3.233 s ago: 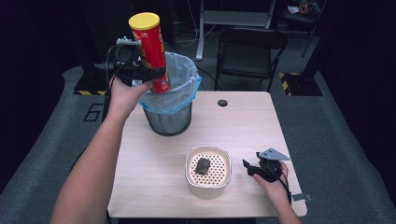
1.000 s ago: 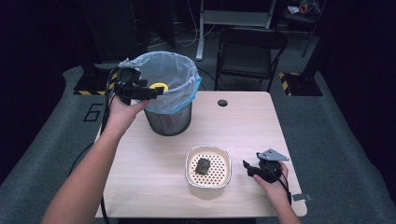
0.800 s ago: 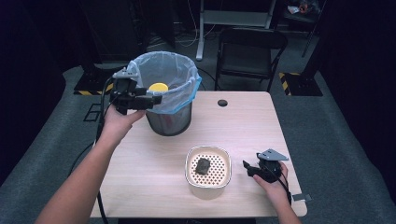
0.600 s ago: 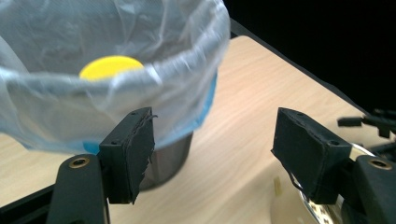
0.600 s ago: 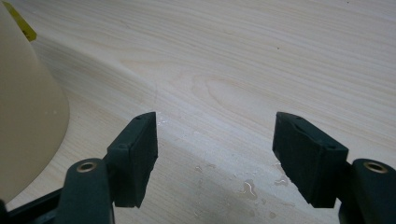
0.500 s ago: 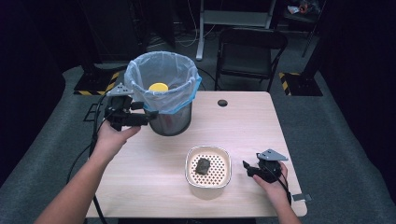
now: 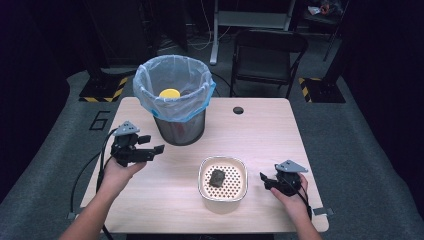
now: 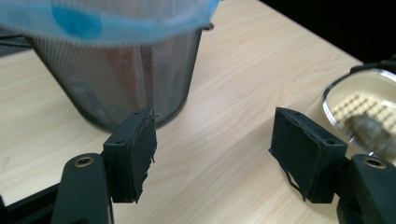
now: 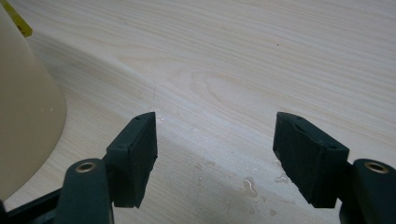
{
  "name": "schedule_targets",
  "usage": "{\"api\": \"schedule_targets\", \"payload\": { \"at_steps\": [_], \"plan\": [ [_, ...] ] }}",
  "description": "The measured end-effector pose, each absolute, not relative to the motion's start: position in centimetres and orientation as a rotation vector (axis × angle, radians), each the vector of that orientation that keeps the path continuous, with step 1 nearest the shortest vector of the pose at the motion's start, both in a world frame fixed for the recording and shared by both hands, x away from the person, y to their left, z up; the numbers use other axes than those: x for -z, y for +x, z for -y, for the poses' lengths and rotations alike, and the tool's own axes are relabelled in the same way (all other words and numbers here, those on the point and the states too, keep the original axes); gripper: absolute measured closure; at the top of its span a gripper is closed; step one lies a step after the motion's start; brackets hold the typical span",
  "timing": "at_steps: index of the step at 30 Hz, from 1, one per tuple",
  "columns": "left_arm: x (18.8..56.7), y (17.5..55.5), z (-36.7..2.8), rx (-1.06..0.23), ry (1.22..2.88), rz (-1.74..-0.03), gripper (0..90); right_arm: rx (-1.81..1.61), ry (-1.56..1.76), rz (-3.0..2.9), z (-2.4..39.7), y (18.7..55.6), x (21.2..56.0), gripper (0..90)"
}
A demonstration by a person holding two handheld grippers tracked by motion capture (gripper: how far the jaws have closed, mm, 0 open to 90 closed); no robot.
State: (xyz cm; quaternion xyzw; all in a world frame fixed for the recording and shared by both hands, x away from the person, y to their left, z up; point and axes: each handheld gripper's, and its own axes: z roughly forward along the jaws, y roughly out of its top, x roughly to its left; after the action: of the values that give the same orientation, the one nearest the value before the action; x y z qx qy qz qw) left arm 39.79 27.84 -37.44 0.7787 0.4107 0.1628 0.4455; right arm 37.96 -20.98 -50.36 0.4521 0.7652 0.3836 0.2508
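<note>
My left gripper [image 7: 152, 144] hovers low over the wooden table [image 7: 300, 140], just left of the black mesh bin [image 7: 180, 127] with its blue liner. Its jaws stand open; they have just been closing a little, with nothing between them. In the left gripper view the gripper [image 8: 215, 154] faces the bin [image 8: 116, 79] and the cream perforated bowl [image 8: 341, 88]. A yellow lid [image 7: 169, 93] shows inside the bin. The bowl [image 7: 202, 177] holds a dark lump [image 7: 217, 177]. My right gripper [image 7: 265, 181] rests open right of the bowl, empty [image 9: 215, 154], beside the bowl's wall [image 9: 23, 93].
A folding chair [image 7: 267, 55] stands behind the table. A small dark hole [image 7: 238, 110] sits near the table's far edge. Water drops [image 9: 247, 184] lie on the wood under the right gripper. Cables trail from both grippers.
The left gripper let the red can go into the bin, then came down and toward me from the bin's rim to beside its base. The right hand kept still.
</note>
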Motion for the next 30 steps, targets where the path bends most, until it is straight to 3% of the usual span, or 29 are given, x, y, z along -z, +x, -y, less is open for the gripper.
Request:
{"api": "schedule_targets", "payload": {
  "at_steps": [16, 30],
  "plan": [
    [46.1, 36.6, -31.7, -0.383, 1.839, -1.14, 31.2, -1.039, 1.242, -2.083, 20.9, 38.0, 50.5, 30.2],
    [50.4, 36.7, -34.4, -0.371, 1.82, -1.294, 28.9, -1.037, 1.246, -2.084, 20.8, 38.0, 50.7, 30.0]
  ]
}}
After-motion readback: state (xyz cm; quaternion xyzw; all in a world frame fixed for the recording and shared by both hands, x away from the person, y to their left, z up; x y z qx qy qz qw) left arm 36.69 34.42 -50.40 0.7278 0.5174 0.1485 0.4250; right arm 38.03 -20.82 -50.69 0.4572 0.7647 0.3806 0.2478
